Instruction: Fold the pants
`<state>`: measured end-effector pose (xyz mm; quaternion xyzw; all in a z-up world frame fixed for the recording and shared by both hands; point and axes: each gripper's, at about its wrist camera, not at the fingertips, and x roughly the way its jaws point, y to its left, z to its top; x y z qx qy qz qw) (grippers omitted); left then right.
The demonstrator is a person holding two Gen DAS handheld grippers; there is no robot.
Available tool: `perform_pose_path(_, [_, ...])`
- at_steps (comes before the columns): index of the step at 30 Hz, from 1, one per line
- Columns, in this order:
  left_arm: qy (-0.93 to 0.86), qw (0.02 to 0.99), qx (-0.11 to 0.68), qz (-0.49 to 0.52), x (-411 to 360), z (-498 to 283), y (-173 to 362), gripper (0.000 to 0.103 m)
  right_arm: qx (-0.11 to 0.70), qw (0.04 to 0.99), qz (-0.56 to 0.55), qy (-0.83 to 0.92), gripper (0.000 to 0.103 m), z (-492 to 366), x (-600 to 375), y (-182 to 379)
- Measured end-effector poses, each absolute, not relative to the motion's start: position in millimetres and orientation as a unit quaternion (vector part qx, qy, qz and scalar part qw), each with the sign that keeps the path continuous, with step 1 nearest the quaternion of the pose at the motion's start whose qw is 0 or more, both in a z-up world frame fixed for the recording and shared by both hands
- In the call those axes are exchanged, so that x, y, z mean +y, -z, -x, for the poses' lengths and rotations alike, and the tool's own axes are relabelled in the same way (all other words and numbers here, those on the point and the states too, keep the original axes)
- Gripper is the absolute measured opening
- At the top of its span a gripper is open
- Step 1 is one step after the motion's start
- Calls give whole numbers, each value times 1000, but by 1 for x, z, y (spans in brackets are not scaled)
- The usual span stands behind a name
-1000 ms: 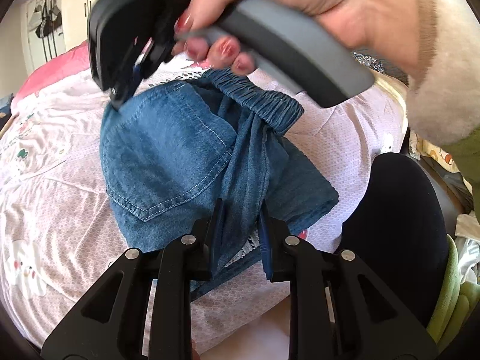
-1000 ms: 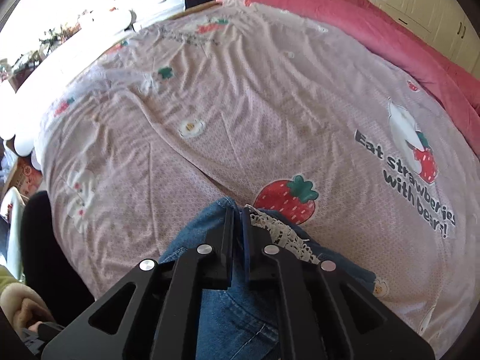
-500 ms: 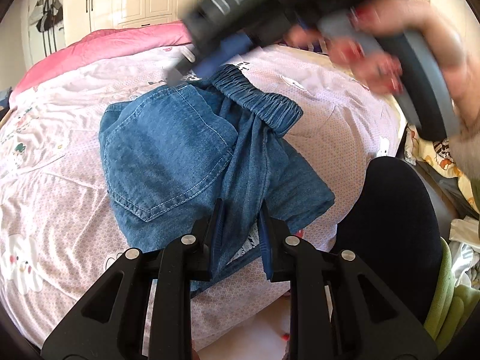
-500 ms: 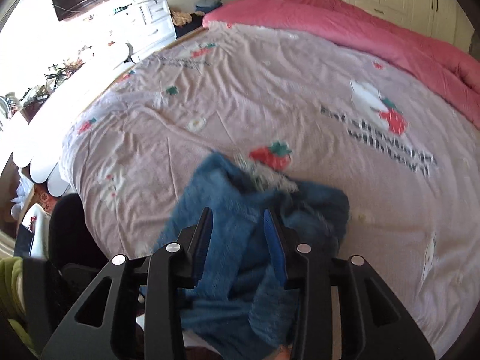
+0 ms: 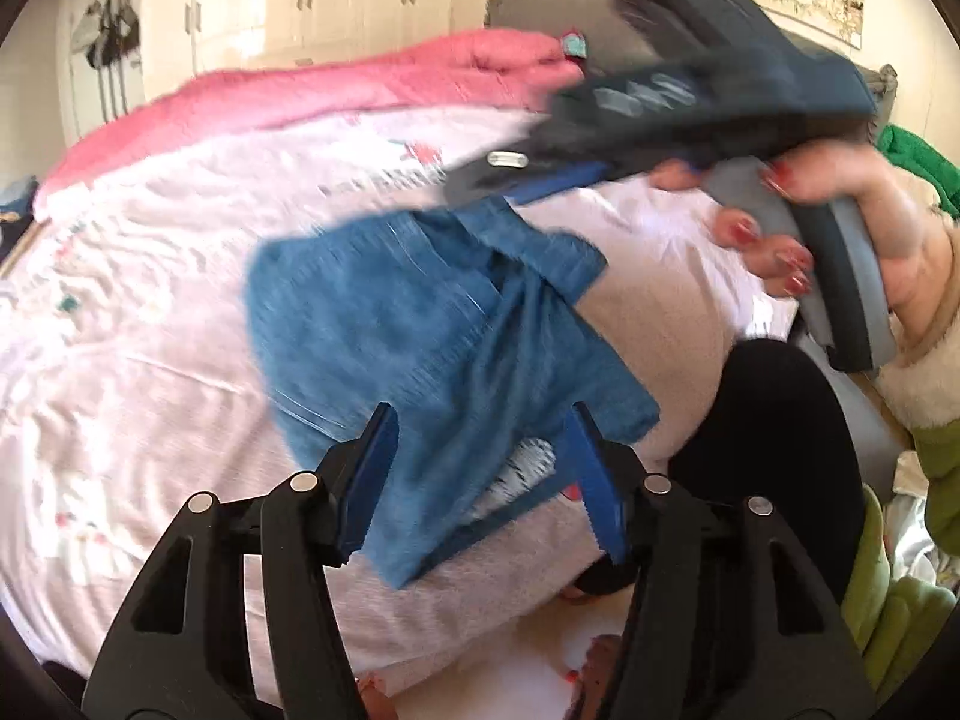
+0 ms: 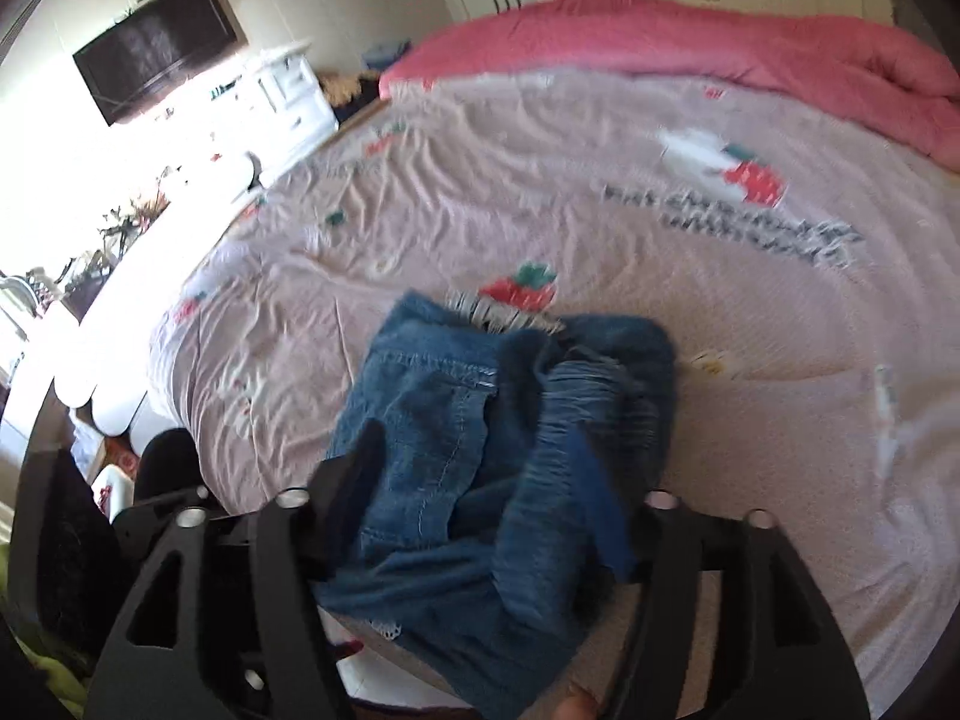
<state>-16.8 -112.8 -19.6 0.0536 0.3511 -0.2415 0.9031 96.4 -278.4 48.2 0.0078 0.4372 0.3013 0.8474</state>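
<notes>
- While both pairs of fingers stand apart and grip nothing, the pants (image 5: 432,324) lie as a loose folded bundle on the bed (image 5: 120,360), close to its near edge and toward the near corner where the person sits.
- Left gripper (image 5: 480,468): its fingers have just been opening; the lace-trimmed end of the denim lies below and between them, but the blue pads do not press on it.
- Right gripper (image 6: 480,480): its fingers have likewise just been opening and stand wide, with the gathered waistband part of the bundle beneath them and unpinched. In the left wrist view this gripper is a blurred dark shape above the far end of the pants, carried by the person's right hand (image 5: 840,222), which wraps the grey handle.
- Pose: both grippers tilt down toward the bed from the near side, the left above the near end of the bundle, the right above its other end.
- Risk 1: part of the bundle appears to reach the near edge of the bed; a nudge from either gripper could probably drag it off.
- Risk 2: the upper layers look rumpled rather than flat, so the fold may spring open now that nothing holds it.
- Risk 3: a pad could snag the lace trim and pull a layer askew.
- Risk 4: both views are blurred, so exact layer alignment cannot be told.
</notes>
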Motion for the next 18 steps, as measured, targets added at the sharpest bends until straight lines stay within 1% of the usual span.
perform_pose_path(1, [234, 907, 346, -48, -106, 16, 14, 52, 433, 851, -9, -298, 66, -94, -284, -52])
perform_pose_path(2, [226, 910, 344, -46, -101, 14, 10, 54, 430, 854, -12, -292, 72, -92, -289, -54])
perform_pose_path(3, [216, 913, 344, -44, -97, 12, 7, 61, 429, 856, -14, -287, 75, -90, -295, -55])
perform_pose_path(5, [201, 917, 342, -35, -86, 6, 1, 66, 425, 862, -20, -276, 79, -85, -307, -56])
perform_pose_path(6, [195, 918, 343, -29, -81, 2, -1, 72, 425, 863, -20, -272, 80, -84, -311, -55])
perform_pose_path(7, [186, 920, 343, -25, -78, -2, -3, 82, 426, 864, -23, -269, 84, -83, -315, -54])
perform_pose_path(9, [175, 922, 345, -18, -72, -9, -6, 89, 429, 863, -31, -265, 86, -81, -321, -50])
perform_pose_path(12, [164, 921, 353, -13, -68, -24, -6, 93, 436, 860, -38, -261, 90, -80, -323, -40])
perform_pose_path(18, [141, 911, 388, 4, -68, -50, 6, 93, 451, 852, -69, -257, 93, -85, -327, -23])
